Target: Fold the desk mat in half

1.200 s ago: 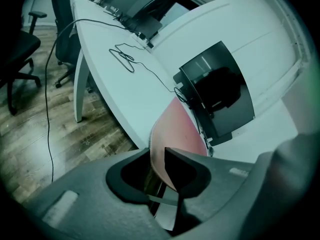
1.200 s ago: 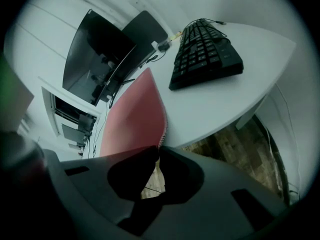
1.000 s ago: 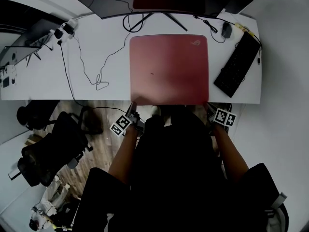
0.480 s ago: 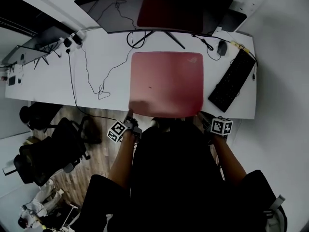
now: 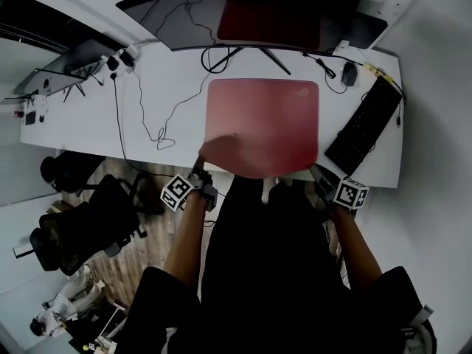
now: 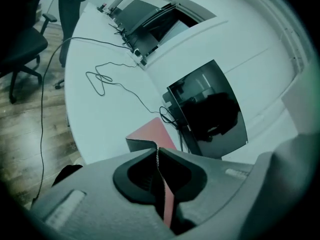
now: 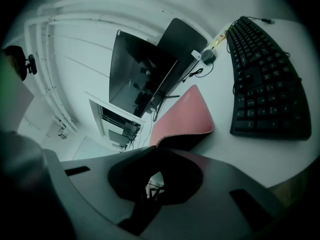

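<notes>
The left gripper (image 6: 157, 151) is clenched on the desk mat (image 6: 152, 134); the stitched edge runs straight down between its pads. The right gripper (image 7: 155, 146) is pinched onto the mat's other near corner, where the edge curls up and shows its dark underside. From overhead, the two grippers sit at lower centre, left gripper (image 5: 200, 169) and right gripper (image 5: 318, 174), one on each near corner. I'd say that is so the whole near edge comes up level and can be carried over without skewing.

The red mat (image 5: 265, 124) lies mid-frame on the white desk (image 5: 88, 127). Its near edge is raised at the desk's front lip and its far edge lies flat below the monitor (image 5: 243, 13). Its sides run square with the desk front. It looks close to square from above, so I can't settle its long axis. The crease should run left to right. A keyboard (image 5: 365, 127) lies just beside the mat on the right, and a loose cable (image 5: 147, 116) on the left.
</notes>
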Demonstrator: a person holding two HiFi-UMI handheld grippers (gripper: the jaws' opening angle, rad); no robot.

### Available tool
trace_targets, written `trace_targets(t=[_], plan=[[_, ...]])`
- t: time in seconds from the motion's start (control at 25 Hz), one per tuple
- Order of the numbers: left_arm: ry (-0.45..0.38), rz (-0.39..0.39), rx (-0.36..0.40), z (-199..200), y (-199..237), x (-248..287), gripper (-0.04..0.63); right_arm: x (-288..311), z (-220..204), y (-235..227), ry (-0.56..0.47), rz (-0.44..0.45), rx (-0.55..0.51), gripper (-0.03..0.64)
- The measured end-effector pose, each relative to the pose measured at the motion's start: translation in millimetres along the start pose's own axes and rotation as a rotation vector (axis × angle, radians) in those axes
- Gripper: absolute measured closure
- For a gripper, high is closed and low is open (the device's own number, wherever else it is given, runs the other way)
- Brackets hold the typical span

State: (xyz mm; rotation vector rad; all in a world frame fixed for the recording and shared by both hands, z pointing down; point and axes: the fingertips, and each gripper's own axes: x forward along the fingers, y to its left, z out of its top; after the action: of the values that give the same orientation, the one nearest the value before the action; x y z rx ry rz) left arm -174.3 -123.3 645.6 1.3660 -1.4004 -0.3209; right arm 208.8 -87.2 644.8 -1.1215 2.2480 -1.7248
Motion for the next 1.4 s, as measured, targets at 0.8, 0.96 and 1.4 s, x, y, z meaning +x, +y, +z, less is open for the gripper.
trace_targets(t=[0.8, 0.96, 1.4], plan=[[-0.023, -0.094, -0.029, 75, -61, 91, 0.565, 42, 124, 1, -0.190, -0.026, 0.046, 0.601], [-0.033, -0.081, -0.039, 89, -69, 113, 0.565, 59, 148, -5, -0.198, -0.041, 0.050, 0.601], [0.017, -0.023, 0.046, 105, -74, 182, 0.565, 103, 193, -32, -0.199, -0.152, 0.007, 0.600]])
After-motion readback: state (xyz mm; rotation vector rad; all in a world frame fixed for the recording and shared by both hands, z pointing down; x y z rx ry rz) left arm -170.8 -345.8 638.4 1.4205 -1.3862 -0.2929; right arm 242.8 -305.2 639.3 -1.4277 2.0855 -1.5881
